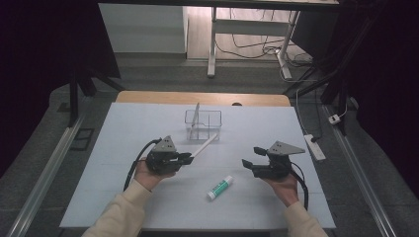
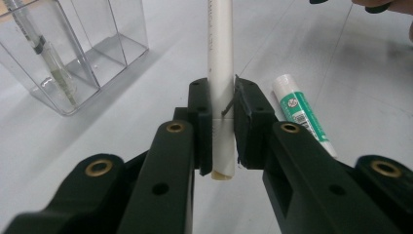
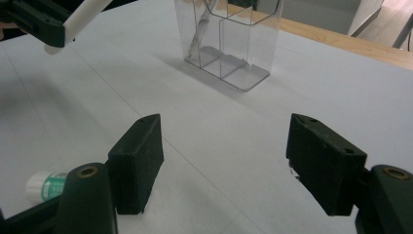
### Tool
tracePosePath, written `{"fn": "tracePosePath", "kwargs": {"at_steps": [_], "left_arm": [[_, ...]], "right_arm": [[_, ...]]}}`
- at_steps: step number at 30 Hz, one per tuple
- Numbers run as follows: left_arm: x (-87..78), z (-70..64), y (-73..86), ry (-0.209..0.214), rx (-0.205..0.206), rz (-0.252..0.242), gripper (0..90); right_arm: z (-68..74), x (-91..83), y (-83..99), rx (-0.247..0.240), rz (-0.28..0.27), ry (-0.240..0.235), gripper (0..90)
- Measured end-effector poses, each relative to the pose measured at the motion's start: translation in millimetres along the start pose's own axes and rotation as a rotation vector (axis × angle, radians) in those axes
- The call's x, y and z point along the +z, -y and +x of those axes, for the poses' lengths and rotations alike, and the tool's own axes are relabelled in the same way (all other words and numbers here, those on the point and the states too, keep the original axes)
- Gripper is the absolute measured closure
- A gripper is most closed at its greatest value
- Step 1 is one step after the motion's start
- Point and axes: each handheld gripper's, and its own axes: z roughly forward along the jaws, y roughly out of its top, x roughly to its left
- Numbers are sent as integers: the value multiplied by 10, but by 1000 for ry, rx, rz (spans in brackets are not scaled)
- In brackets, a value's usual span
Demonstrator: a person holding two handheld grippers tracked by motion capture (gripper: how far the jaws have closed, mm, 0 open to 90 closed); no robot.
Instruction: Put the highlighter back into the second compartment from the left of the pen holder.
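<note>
Here the white tube [image 2: 220, 73], a slim paper-coloured stick, sits clamped between the jaws of the left gripper [image 2: 223, 129], held close to its near end so that most of its length juts forward. In the high view the white tube [image 1: 203, 146] slants up and away from the left gripper [image 1: 187, 158] toward the clear organiser [image 1: 203, 123], its far tip just short of that box's near wall; whether it touches cannot be told. Gripping it near the end seems sensible: it leaves the long free part to be aimed into a compartment. The clear organiser [image 2: 92, 53] is divided into cells, and a pen [image 2: 46, 56] leans in one of them, tilted against the wall, which suggests the box is meant to collect such slender items upright.

The right gripper [image 1: 249, 164] hangs with its jaws spread wide and nothing between them, low over the white mat [image 1: 276, 133]; from its own camera the right gripper [image 3: 224, 165] faces the clear organiser [image 3: 229, 39]. It appears to wait its turn. The glue stick [image 1: 219, 187] lies flat on the mat between the two hands, nearer the person, likely the next item to gather. The person's left hand [image 1: 148, 174] wraps the gripper handle from below.
</note>
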Motion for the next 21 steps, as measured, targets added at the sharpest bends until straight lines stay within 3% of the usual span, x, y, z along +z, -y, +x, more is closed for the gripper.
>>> {"fn": "tracePosePath", "kwargs": {"at_steps": [21], "left_arm": [[72, -35, 1, 7, 15, 2, 786]], "right_arm": [[177, 271, -213, -24, -13, -70, 301]]}}
